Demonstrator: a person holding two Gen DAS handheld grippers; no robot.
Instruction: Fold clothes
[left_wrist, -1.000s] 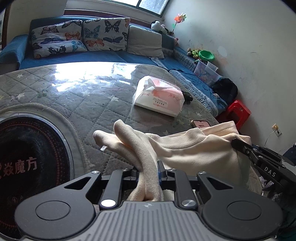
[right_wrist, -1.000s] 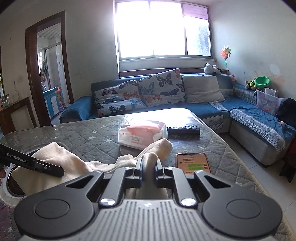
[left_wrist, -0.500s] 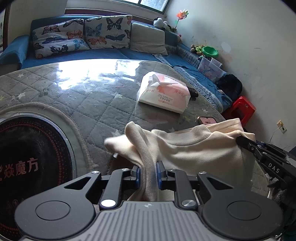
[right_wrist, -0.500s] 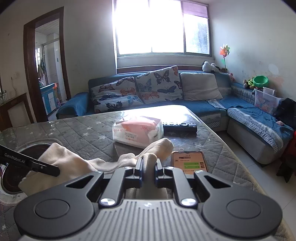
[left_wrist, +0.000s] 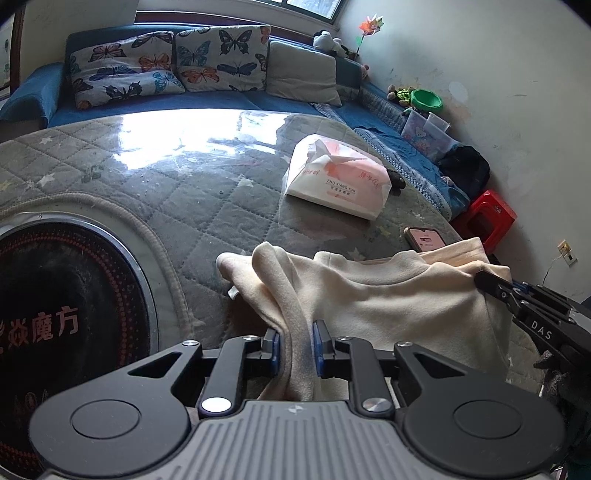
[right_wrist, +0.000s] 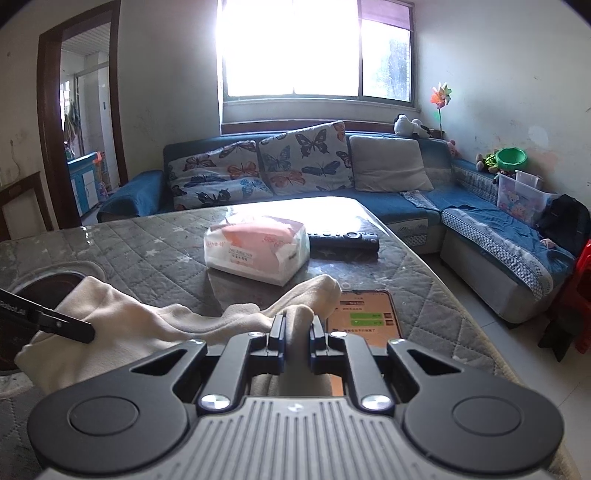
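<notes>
Cream soft top (left_wrist: 388, 299) hangs stretched between both grippers, its long way running from one to the other. The left gripper (left_wrist: 295, 341) pinches one end, the right gripper (right_wrist: 297, 332) the other.

A family living room is surrounding me: a blue corner sofa (right_wrist: 406, 199) is carrying butterfly cushions (right_wrist: 303, 155), soft toys (right_wrist: 410, 125) are sitting under the sunlit window (right_wrist: 314, 48), and a quilted table (right_wrist: 166, 251) is holding tissues (right_wrist: 258, 251).
</notes>
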